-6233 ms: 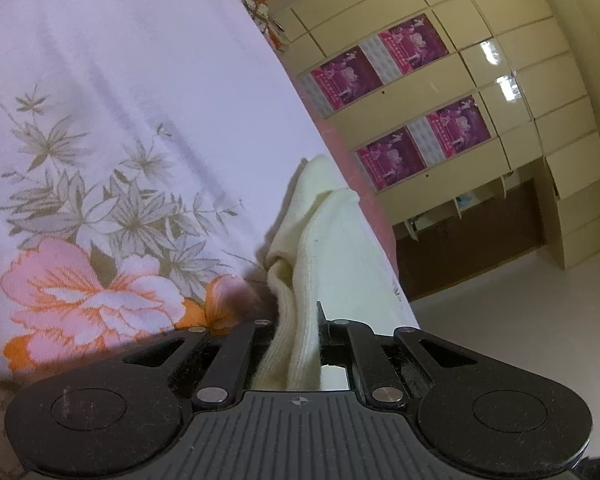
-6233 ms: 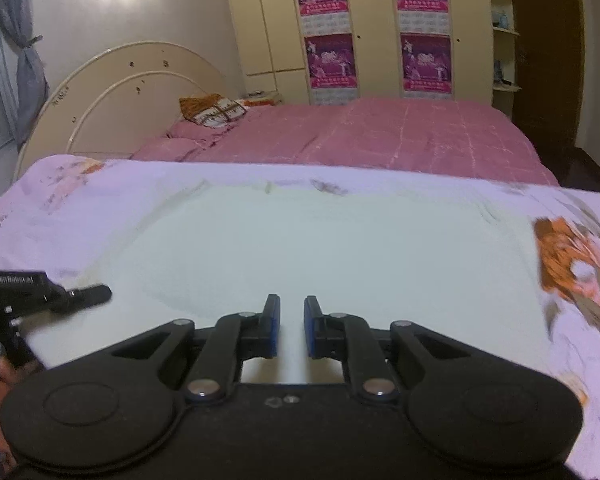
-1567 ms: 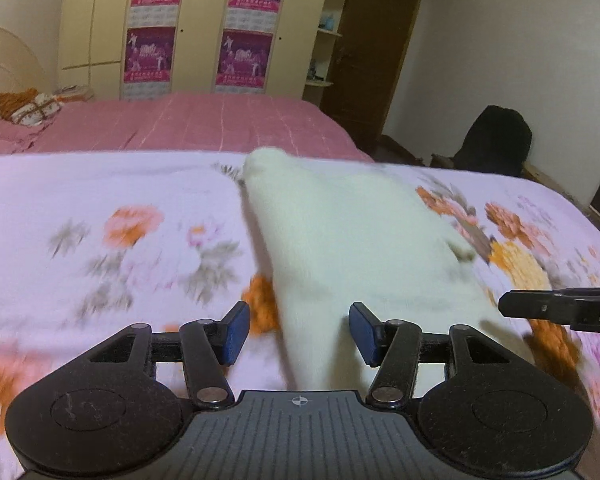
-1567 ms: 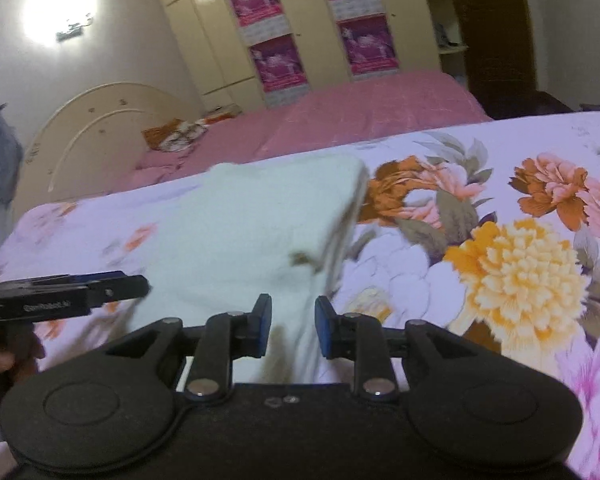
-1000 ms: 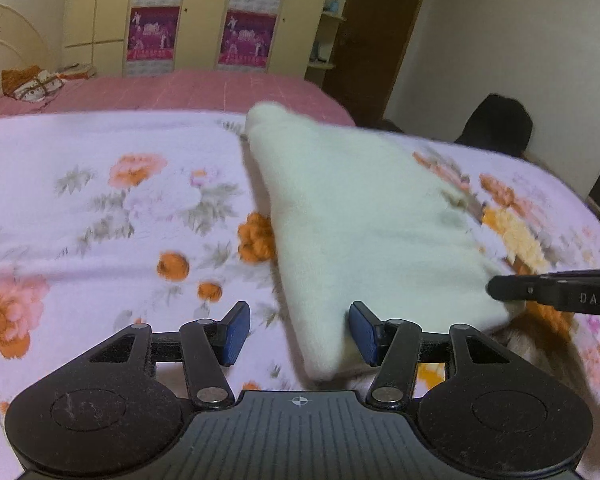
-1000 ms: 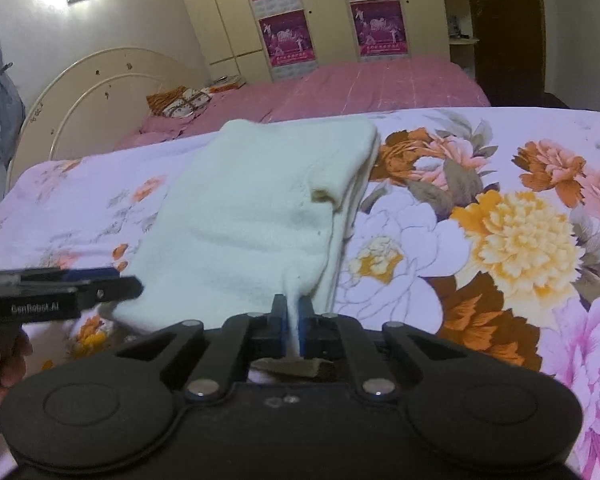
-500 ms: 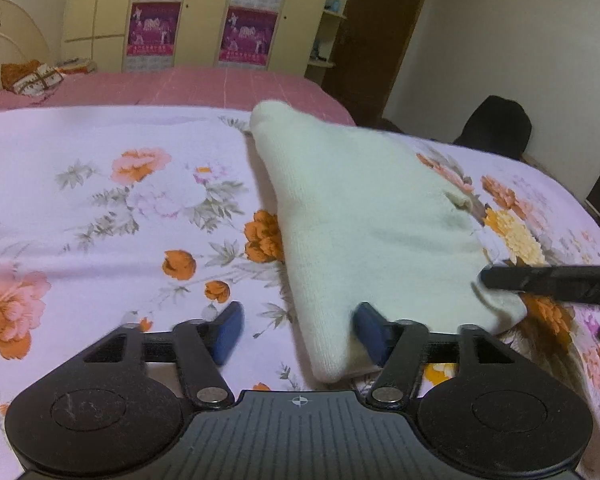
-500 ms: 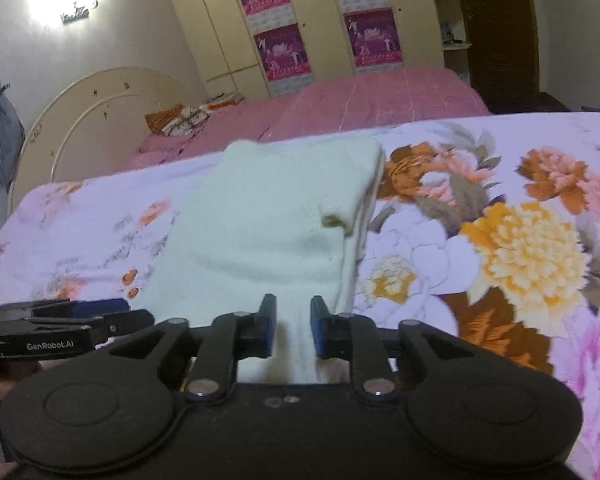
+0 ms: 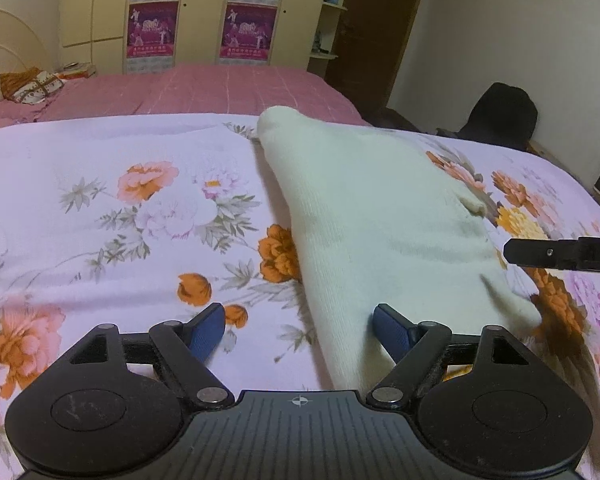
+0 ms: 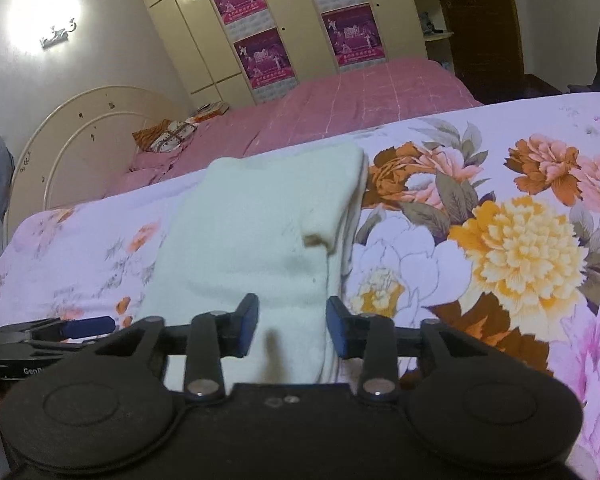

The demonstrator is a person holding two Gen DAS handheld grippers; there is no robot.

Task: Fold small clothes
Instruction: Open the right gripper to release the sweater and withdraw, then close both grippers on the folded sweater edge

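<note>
A cream knitted garment [image 9: 380, 216] lies folded into a long strip on the flowered bedsheet [image 9: 100, 208]. My left gripper [image 9: 298, 326] hovers over its near left corner, jaws still opening, pads clear of the cloth. In the right wrist view the same garment [image 10: 252, 240] runs away from my right gripper [image 10: 292, 326], whose jaws are opening; the near end lies between the pads, which do not press it. The right gripper's finger [image 9: 556, 254] shows at the right edge of the left wrist view, and the left gripper's fingers [image 10: 84, 326] at the lower left of the right wrist view.
Beyond the flowered sheet lies a pink checked bedspread [image 9: 204, 88] with a patterned pillow [image 9: 32, 86] by a curved headboard [image 10: 84, 128]. Cream wardrobes with magenta posters [image 9: 244, 36] line the far wall. A dark chair [image 9: 500, 112] stands at the right.
The right gripper, shut on the garment's near end a second ago, has opened and let it go. The left gripper's jaws have spread wider. The garment now lies still on the sheet.
</note>
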